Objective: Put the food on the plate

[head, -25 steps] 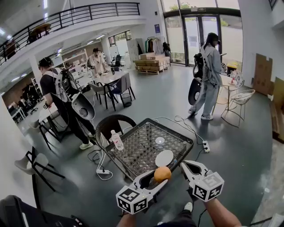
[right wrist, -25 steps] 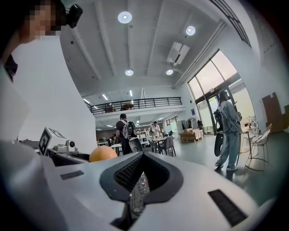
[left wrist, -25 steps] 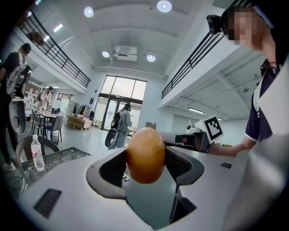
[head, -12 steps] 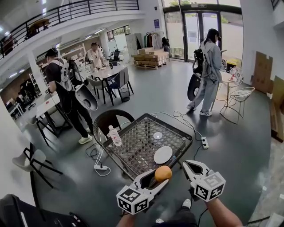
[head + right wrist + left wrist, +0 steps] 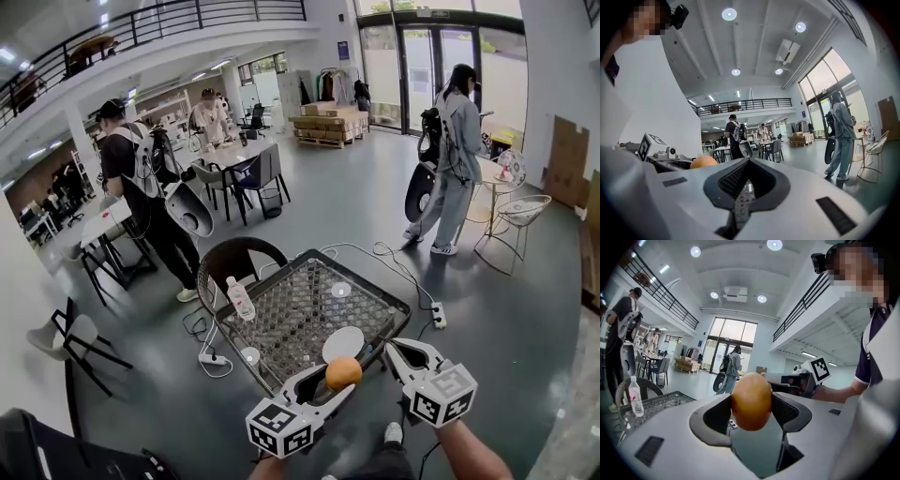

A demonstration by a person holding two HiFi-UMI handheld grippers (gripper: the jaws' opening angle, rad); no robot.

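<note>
Since a second ago the table (image 5: 281, 323) has come a little nearer in the head view, and its white plate (image 5: 342, 339) now meets the orange (image 5: 343, 371) there. The left gripper (image 5: 336, 379) has its fingers grasping the orange above the table's near edge. The right gripper (image 5: 405, 352), just beside, has its fingers clenched on nothing.

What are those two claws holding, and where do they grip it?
The left gripper pinches an orange by its two sides; the right gripper holds nothing.
</note>
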